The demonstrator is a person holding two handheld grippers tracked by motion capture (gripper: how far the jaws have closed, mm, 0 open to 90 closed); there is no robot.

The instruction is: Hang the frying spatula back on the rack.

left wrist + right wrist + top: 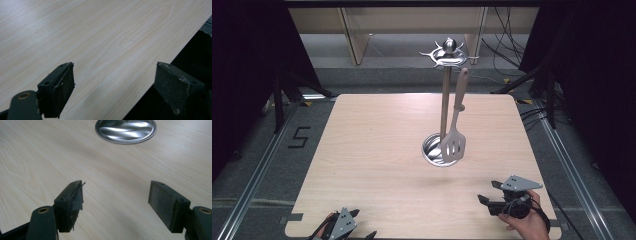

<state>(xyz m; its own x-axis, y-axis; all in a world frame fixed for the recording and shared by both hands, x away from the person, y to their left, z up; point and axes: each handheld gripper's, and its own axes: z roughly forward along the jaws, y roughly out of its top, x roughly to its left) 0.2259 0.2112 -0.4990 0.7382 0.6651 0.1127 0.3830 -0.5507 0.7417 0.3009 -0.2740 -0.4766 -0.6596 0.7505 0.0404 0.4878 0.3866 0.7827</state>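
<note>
Wooden surface (pixel 377 150) holds a shiny metal stand (pixel 444 107) in its middle, with a spatula (pixel 455 131) hanging from the stand's top. Near the stand, on its right, the right gripper (pixel 490 193) has its fingers (pixel 166 203) wide apart. Well away, left gripper (pixel 362 225) fingers (pixel 58 87) are apart too.

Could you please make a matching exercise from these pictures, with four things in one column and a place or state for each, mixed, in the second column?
Things:
1. slotted turner
2. round metal base
3. left gripper
4. right gripper

Places or states:
A. open, at the near left edge of the table
B. hanging from the top ring of the stand
C. open, facing the stand
D. standing on the middle of the table

Pairs: 1-B, 2-D, 3-A, 4-C
</note>
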